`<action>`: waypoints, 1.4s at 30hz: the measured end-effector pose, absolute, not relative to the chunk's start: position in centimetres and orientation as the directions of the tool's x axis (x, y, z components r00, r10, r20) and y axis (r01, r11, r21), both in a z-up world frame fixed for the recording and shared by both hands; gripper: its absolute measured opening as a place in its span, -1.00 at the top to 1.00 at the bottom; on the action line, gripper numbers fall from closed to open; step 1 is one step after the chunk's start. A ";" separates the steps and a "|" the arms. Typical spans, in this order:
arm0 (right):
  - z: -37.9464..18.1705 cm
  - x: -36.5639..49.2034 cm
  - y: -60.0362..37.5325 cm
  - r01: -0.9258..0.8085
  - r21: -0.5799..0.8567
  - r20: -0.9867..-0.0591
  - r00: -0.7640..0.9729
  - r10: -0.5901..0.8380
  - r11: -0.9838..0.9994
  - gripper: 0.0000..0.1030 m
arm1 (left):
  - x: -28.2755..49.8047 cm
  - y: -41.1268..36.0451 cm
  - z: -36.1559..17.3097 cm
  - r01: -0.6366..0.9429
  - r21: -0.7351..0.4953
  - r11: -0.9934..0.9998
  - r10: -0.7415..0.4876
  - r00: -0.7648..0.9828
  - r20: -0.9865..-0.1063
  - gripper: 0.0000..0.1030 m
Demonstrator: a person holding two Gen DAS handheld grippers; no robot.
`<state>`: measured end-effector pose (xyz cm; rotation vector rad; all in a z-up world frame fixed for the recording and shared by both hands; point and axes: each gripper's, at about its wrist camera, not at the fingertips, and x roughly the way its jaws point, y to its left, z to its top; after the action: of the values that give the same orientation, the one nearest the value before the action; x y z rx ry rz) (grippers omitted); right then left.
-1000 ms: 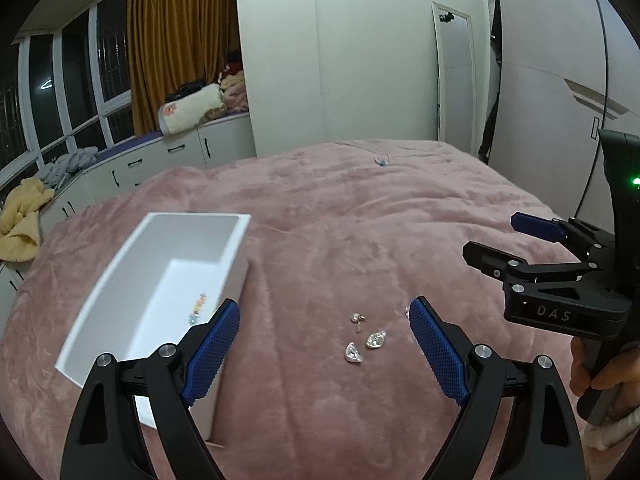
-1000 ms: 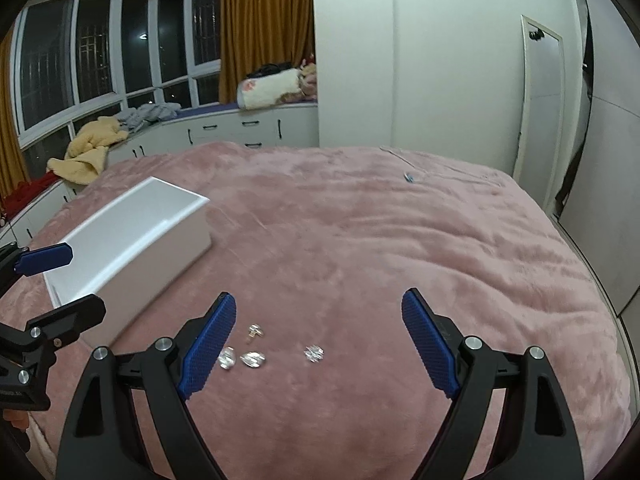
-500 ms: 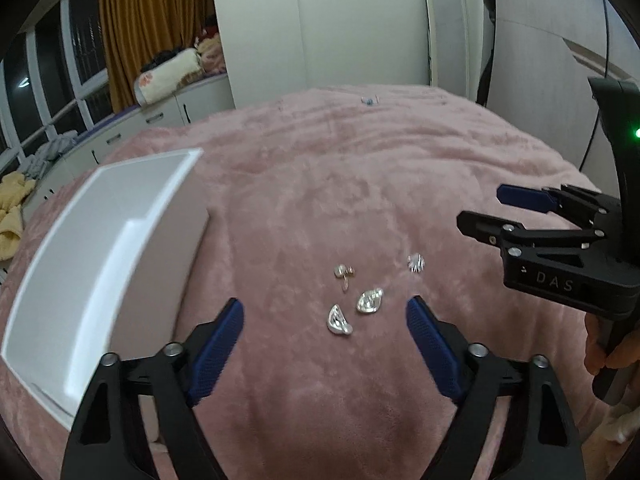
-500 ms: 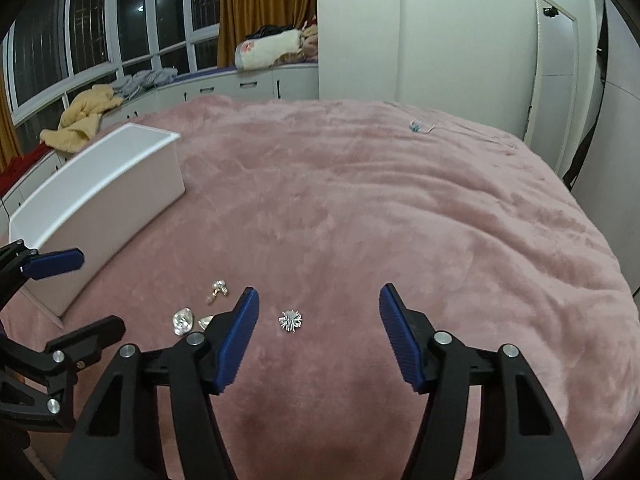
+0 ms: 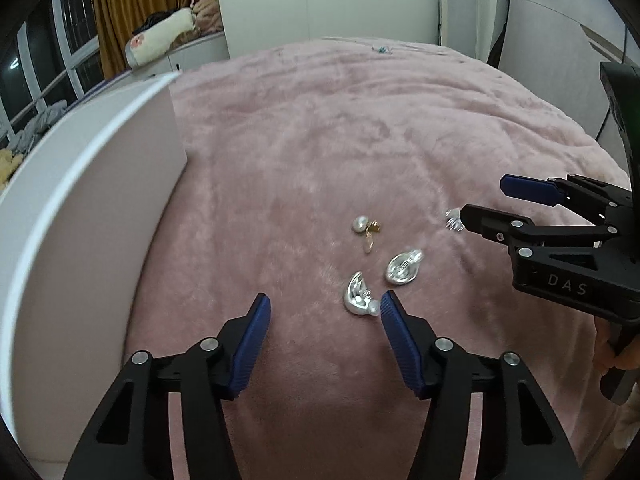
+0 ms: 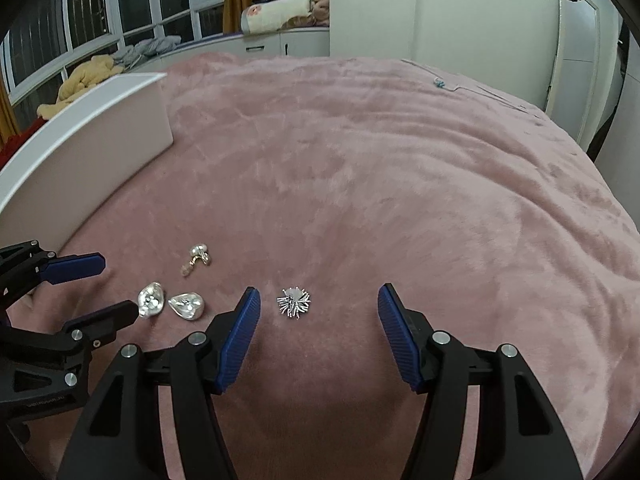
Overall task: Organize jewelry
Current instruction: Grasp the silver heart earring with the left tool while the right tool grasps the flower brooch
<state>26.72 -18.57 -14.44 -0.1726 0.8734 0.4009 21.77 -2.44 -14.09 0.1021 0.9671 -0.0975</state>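
Note:
Several small pieces of jewelry lie on the pink blanket (image 5: 320, 140). My left gripper (image 5: 323, 312) is open and low over it, with a silver curved earring (image 5: 357, 299) just off its right fingertip. A second silver earring (image 5: 402, 268) and a pearl-and-gold earring (image 5: 366, 228) lie just beyond. My right gripper (image 6: 318, 304) is open, with a spiky silver piece (image 6: 294, 302) between its fingertips, nearer the left one. The right gripper also shows in the left wrist view (image 5: 492, 204), and the left gripper in the right wrist view (image 6: 100, 288).
A white open box (image 5: 80, 184) stands on the blanket to the left, also seen in the right wrist view (image 6: 80, 148). A small bluish item (image 6: 439, 83) lies far back on the bed. Cabinets, windows and piled clothes lie beyond the bed.
Both grippers have moved down and forward close to the jewelry. Their fingers have narrowed somewhat. The box now shows only its side wall.

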 end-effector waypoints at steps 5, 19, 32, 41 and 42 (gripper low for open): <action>-15.6 27.2 -18.0 -0.428 0.018 -0.796 0.541 0.273 0.903 0.01 | 22.2 -2.0 -15.5 0.126 0.021 0.992 -0.051 0.539 -0.841 -0.02; -16.0 27.3 -18.1 -0.439 0.074 -0.800 0.509 0.316 0.895 0.62 | 23.0 -1.3 -15.8 0.115 0.018 0.993 -0.047 0.537 -0.843 0.56; -15.4 27.0 -18.7 -0.420 0.095 -0.787 0.523 0.327 0.902 0.62 | 22.6 -0.6 -15.2 0.107 -0.042 0.993 -0.095 0.551 -0.829 0.37; -15.7 27.3 -19.0 -0.413 0.115 -0.790 0.513 0.335 0.903 0.62 | 24.0 -2.3 -15.9 0.149 -0.008 0.989 -0.089 0.552 -0.829 0.02; -15.7 27.4 -19.0 -0.413 0.117 -0.791 0.511 0.337 0.903 0.62 | 24.2 -2.4 -15.9 0.154 -0.005 0.988 -0.090 0.551 -0.830 -0.04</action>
<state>27.37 -18.99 -15.71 -0.0904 0.9306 0.4519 24.16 -2.38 -15.94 0.0709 0.9774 -0.1443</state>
